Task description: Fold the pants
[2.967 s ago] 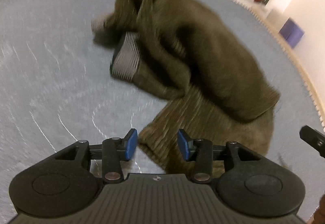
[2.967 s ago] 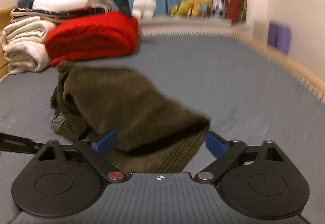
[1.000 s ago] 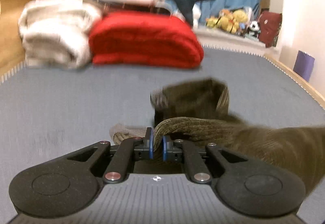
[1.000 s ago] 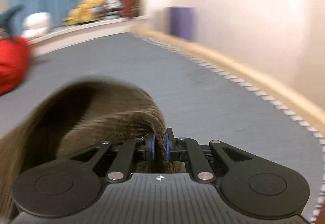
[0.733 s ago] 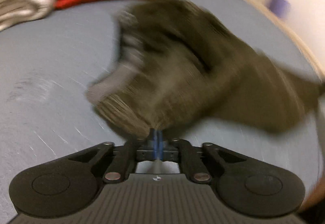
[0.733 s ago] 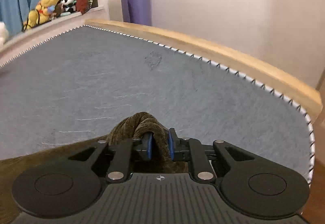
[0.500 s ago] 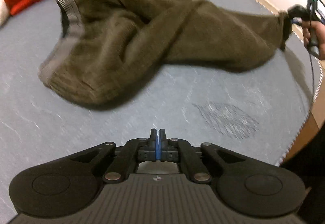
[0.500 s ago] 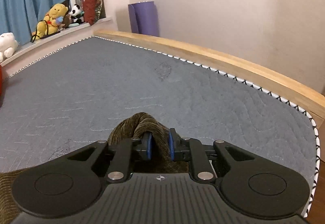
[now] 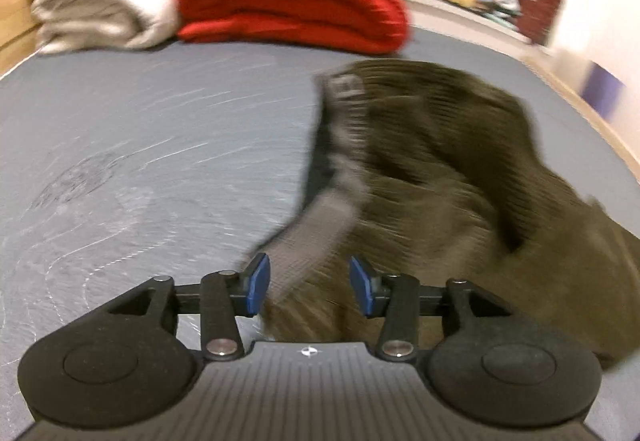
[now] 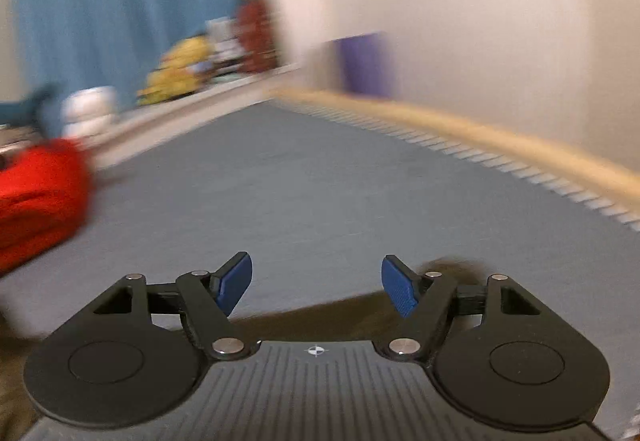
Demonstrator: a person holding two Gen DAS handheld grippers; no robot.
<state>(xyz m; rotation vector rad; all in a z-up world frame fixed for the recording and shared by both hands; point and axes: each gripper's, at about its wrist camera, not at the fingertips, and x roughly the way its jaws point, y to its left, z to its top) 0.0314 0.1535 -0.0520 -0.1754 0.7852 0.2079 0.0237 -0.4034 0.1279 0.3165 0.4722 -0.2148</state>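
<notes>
Olive corduroy pants [image 9: 460,177] rumpled on grey mattress [image 9: 140,169], waistband showing.

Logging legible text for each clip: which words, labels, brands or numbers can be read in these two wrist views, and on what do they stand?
No readable words or numbers in either view.
Tag inside the waistband of the olive pants: blurred, unreadable.
Small round emblem on the left gripper body: a symbol, no letters.
The same emblem on the right gripper body: no letters.
Shelf items beyond the mattress: too blurred to read.
</notes>
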